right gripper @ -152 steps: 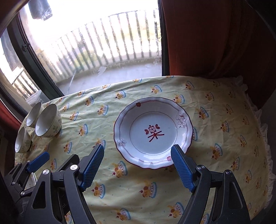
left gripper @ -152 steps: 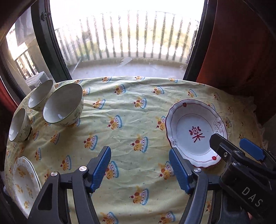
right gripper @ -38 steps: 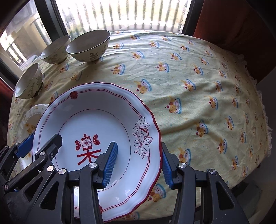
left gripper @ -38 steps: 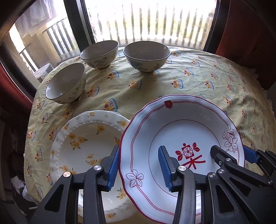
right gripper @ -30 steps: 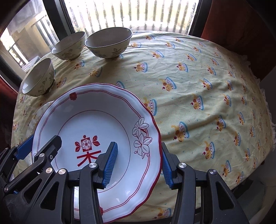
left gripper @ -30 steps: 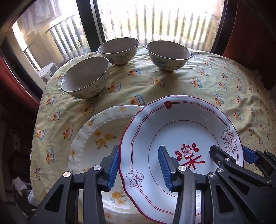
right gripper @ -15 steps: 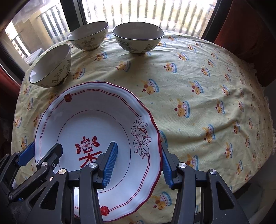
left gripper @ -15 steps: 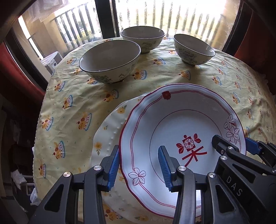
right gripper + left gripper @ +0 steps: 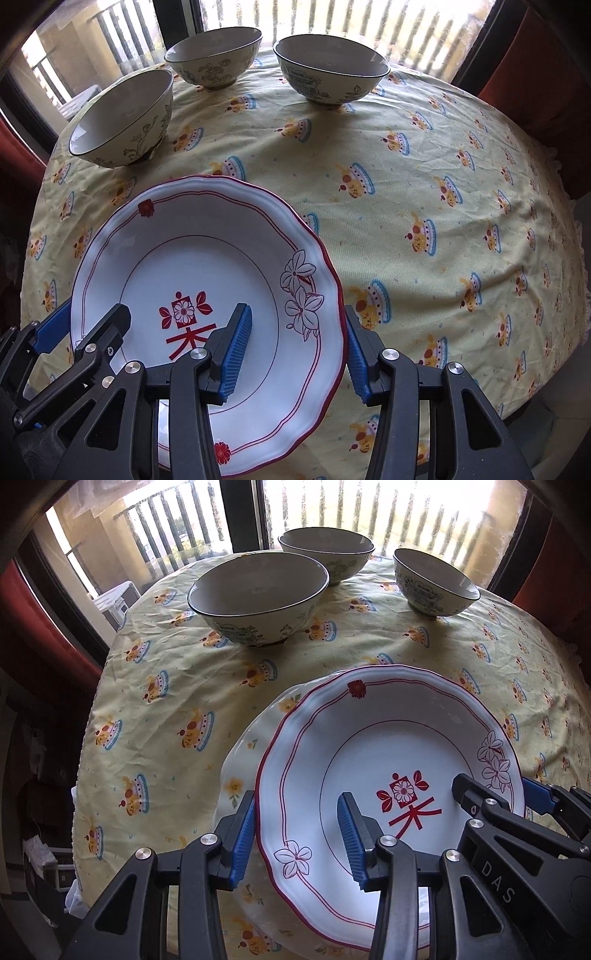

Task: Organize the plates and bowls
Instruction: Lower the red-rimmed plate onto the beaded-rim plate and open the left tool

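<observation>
Left gripper and right gripper both pinching red-rimmed plate rims, over yellow-flowered plate; stacking nearly done, three bowls left unstacked.

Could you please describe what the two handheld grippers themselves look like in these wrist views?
Both are alike: the left gripper and the right gripper have black plastic frames with triangular cut-outs and silver round bolt heads. Each finger ends in a blue ribbed pad. In the left wrist view, the right gripper's body shows white letters "DAS". No cables, hands or sleeves are in view.
</observation>
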Available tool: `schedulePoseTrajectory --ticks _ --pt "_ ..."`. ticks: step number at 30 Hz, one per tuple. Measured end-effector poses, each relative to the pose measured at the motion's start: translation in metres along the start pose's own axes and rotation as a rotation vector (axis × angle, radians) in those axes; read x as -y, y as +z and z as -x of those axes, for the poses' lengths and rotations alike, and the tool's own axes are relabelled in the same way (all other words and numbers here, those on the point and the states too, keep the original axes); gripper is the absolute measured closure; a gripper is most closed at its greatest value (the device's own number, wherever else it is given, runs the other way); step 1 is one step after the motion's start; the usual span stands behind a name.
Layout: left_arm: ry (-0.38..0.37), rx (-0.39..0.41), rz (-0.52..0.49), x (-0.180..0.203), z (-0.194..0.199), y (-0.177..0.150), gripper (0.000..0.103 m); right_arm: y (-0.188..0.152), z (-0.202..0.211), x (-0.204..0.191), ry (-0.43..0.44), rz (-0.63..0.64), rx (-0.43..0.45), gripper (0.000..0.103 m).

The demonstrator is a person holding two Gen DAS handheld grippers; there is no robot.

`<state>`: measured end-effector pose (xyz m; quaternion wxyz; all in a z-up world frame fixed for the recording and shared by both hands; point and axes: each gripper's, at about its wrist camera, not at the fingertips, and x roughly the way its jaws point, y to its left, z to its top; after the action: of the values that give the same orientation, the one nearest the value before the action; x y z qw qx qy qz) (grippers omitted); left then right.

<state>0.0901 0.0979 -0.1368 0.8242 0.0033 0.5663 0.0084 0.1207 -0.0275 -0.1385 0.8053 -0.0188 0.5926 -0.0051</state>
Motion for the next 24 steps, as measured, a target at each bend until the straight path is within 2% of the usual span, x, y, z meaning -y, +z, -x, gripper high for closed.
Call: schedulePoseTrajectory --ticks 4,9,11,13,14,21,24 --pt "0.003 0.008 -0.015 0.001 0.001 -0.003 0.060 -0.002 -0.001 0.005 0.024 -0.030 -0.017 0.051" --pt "-0.007 0.000 -0.011 -0.002 0.001 -0.002 0.060 -0.002 0.010 0.010 0.057 -0.043 0.019 0.051" --pt "0.012 0.000 -0.023 -0.001 0.000 -0.001 0.060 -0.001 0.009 0.012 0.053 -0.054 0.021 0.061" --pt "0.025 -0.001 -0.022 -0.002 0.000 0.000 0.060 0.000 0.007 0.015 0.051 -0.058 0.022 0.076" --pt "0.021 -0.004 -0.015 -0.003 0.000 0.001 0.060 -0.001 0.006 0.017 0.064 -0.067 0.019 0.078" --pt "0.036 -0.009 0.020 -0.013 -0.003 0.005 0.060 -0.003 0.007 0.004 0.041 -0.034 0.028 0.078" --pt "0.039 -0.001 0.005 -0.013 -0.003 0.003 0.060 -0.002 0.007 0.003 0.046 -0.019 0.025 0.079"
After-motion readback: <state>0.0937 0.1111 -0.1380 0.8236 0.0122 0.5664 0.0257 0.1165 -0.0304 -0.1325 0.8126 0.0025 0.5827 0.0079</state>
